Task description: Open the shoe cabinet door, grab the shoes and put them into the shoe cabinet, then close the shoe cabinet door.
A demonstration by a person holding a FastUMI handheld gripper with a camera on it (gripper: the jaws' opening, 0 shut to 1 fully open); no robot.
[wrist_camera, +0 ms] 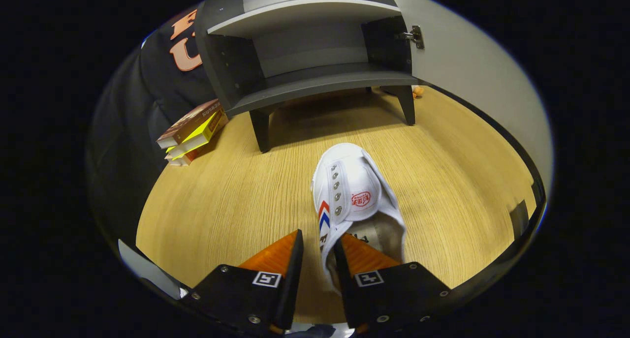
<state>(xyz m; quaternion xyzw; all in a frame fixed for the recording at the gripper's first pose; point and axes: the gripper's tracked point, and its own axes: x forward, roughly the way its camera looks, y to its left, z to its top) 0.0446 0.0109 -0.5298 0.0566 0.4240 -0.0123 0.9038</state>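
Stack of books (193, 131): lies on the wooden counter (231, 200), left of the shoe cabinet, against the booth wall. Shoe cabinet (315, 57): stands on legs at the far side of the counter; interior shelf exposed; door (472, 77) swung open to the right, hinge visible. Tongs (318, 252): nearly closed, pinching the left side wall of the white shoe (352, 190) at its opening, one finger inside, one outside. The shoe's toe points toward the cabinet.
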